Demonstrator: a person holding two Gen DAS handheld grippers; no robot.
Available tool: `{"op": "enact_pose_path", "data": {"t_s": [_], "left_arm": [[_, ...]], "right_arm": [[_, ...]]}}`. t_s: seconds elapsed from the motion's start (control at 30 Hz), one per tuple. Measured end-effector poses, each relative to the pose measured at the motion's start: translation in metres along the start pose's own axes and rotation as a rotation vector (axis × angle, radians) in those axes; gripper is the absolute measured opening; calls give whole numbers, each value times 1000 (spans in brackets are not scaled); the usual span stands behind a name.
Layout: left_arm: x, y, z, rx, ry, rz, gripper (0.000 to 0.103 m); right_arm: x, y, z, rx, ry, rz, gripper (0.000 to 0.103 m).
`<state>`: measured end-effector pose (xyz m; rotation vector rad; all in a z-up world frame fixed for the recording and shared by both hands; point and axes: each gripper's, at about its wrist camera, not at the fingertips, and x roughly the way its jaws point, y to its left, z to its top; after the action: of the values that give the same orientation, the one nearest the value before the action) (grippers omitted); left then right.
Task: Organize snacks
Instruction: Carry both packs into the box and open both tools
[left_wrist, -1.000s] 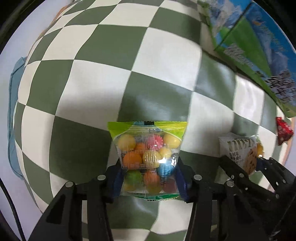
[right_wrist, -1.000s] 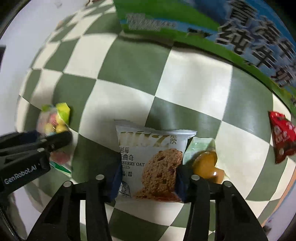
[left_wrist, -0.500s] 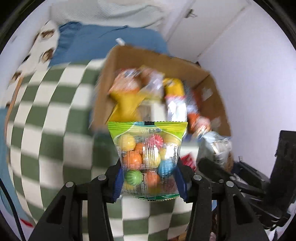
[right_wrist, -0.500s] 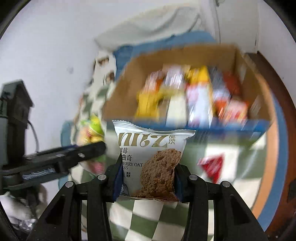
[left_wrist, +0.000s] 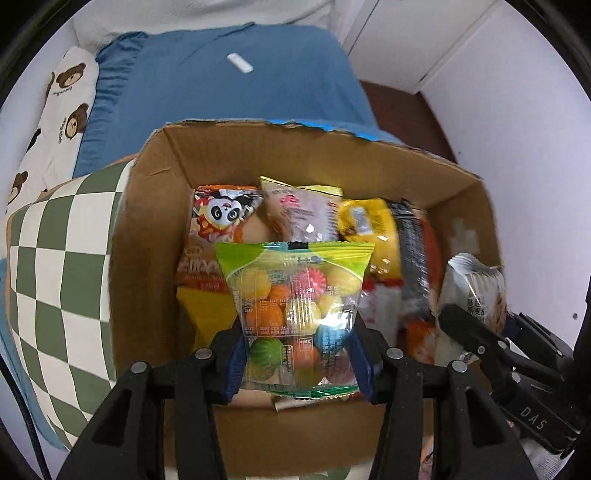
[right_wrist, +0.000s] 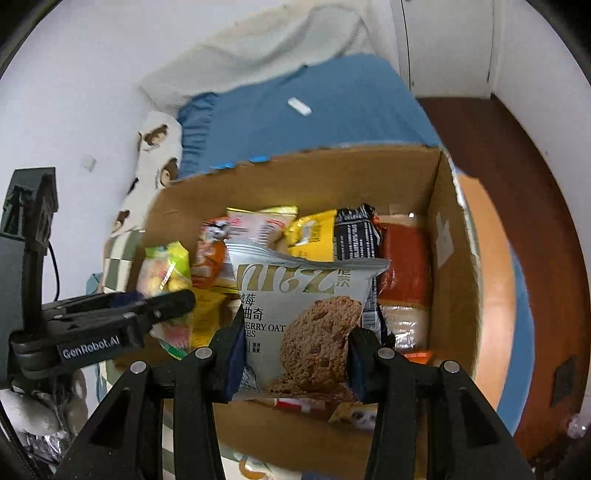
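I have my left claw (left_wrist: 297, 354) clamped on the candy bag (left_wrist: 295, 306), a clear packet with a lime-green top and round coloured sweets inside; the blue pads press its two lower edges and the bag stands upright between them. It hangs over the open cardboard box (left_wrist: 147, 229), above the box's near-left part. My right claw (right_wrist: 293, 356) is gripping the oat cookie packet (right_wrist: 299, 314), silver with a brown cookie printed on it, also upright, and it sits over the middle of the same box (right_wrist: 448, 258).

From the right wrist view I see the left claw (right_wrist: 177, 299) coming in from the left with the candy bag (right_wrist: 162, 266) just beside the box's left wall. From the left wrist view the right claw (left_wrist: 476, 332) shows at the right with its silver packet (left_wrist: 476, 284) near the box's right wall.

Inside the box snacks stand packed together: a panda packet (left_wrist: 225, 214) at the far left, a pale pink-printed one (left_wrist: 303, 210), a yellow packet (left_wrist: 365, 229), a black wrapper (right_wrist: 356, 232) and a red-orange pack (right_wrist: 402, 258) at the right. The box rests partly on a green-and-white checked cloth (left_wrist: 55, 266), with a blue bed cover (left_wrist: 229, 85) beyond it and a bear-print pillow (left_wrist: 62, 96) at the far left.
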<state>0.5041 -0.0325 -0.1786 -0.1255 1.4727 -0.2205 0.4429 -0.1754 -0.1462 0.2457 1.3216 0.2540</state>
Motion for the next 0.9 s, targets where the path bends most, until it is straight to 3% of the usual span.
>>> {"op": "enact_pose_path", "data": {"t_s": [0.1, 0.17, 0.2, 0.33, 0.67, 0.9], "left_arm": [[17, 4, 7, -8, 26, 26, 51], [20, 3, 9, 6, 15, 66, 83], [20, 3, 8, 18, -2, 74, 90], [18, 6, 7, 22, -41, 106, 96], [10, 13, -15, 1, -60, 105, 96], [-17, 0, -41, 32, -143, 124, 96]], "right_arm": [[24, -12, 7, 27, 37, -57, 59], [30, -17, 10, 37, 33, -90, 94], [32, -19, 9, 40, 38, -92, 96], [38, -20, 8, 27, 45, -117, 96], [15, -14, -5, 4, 18, -192, 98], [-8, -8, -27, -10, -18, -220, 98]]}}
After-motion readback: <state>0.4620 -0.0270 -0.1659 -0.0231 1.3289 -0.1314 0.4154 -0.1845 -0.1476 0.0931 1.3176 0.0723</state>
